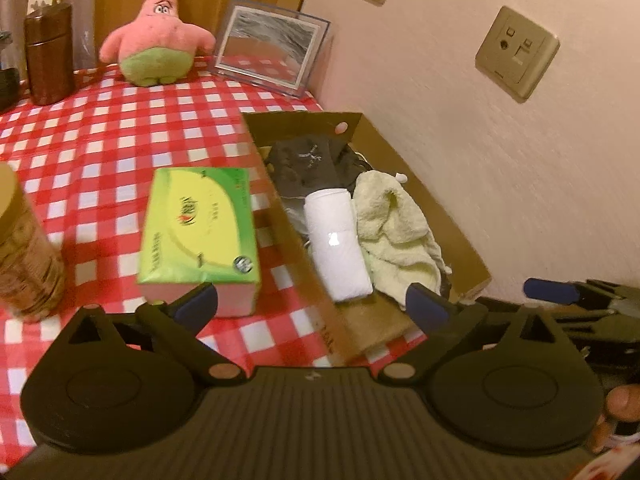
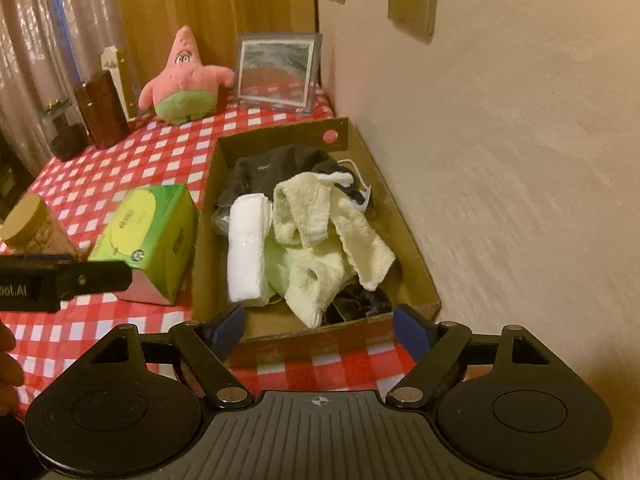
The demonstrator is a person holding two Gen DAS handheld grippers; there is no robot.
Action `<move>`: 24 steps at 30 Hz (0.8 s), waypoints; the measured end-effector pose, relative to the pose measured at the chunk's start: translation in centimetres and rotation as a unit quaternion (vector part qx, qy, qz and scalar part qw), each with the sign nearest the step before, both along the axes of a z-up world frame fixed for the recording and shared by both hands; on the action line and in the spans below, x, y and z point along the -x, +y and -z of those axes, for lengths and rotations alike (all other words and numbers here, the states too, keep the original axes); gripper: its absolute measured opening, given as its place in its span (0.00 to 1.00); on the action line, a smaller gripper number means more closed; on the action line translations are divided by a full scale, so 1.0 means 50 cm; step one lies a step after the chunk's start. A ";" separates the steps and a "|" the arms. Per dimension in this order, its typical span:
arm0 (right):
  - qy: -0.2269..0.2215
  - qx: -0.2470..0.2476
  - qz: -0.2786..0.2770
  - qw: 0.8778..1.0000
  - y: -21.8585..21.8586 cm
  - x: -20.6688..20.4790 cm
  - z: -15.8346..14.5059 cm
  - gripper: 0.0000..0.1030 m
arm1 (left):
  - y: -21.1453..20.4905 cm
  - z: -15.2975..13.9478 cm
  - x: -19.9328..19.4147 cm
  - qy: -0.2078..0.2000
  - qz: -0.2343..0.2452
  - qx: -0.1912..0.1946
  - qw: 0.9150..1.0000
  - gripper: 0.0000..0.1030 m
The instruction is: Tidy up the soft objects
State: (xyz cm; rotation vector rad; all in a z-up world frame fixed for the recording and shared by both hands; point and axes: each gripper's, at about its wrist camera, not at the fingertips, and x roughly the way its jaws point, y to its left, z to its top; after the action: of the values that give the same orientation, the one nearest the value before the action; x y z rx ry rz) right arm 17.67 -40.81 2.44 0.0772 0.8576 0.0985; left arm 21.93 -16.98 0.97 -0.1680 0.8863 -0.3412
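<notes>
A cardboard box [image 2: 404,224] stands on the checked table against the wall; it also shows in the left wrist view [image 1: 304,252]. Inside lie a rolled white towel [image 2: 245,248] [image 1: 338,240], a pale yellow-green towel [image 2: 320,232] [image 1: 394,228] and a dark cloth [image 2: 264,172] [image 1: 304,164]. A pink plush starfish [image 2: 184,80] [image 1: 158,36] sits at the table's far end. My left gripper [image 1: 312,308] is open and empty, near the box's front left corner. My right gripper [image 2: 318,328] is open and empty, just before the box's front wall.
A green tissue pack [image 1: 200,232] [image 2: 148,236] lies left of the box. A jar [image 1: 24,256] stands at the left, a brown canister [image 1: 50,56] and a framed mirror [image 1: 268,48] at the far end. The wall [image 2: 500,160] runs along the right.
</notes>
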 end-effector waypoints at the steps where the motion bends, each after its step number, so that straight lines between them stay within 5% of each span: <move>1: -0.001 -0.002 0.003 1.000 0.003 0.009 -0.006 0.79 | 0.009 -0.003 0.010 -0.001 -0.002 0.002 1.000 1.00; 12: -0.013 -0.002 0.022 1.000 0.078 0.111 -0.068 0.81 | 0.112 -0.043 0.126 -0.023 -0.020 0.009 0.999 0.99; 24: -0.002 -0.026 0.026 0.999 0.111 0.191 -0.054 0.81 | 0.168 -0.051 0.240 -0.026 -0.041 -0.018 0.999 0.99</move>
State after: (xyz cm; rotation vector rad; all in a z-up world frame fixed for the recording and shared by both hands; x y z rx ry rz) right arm 8.10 -35.27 5.14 0.1478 0.8488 0.0723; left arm 9.93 -8.59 3.53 -0.1621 0.8301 -0.2516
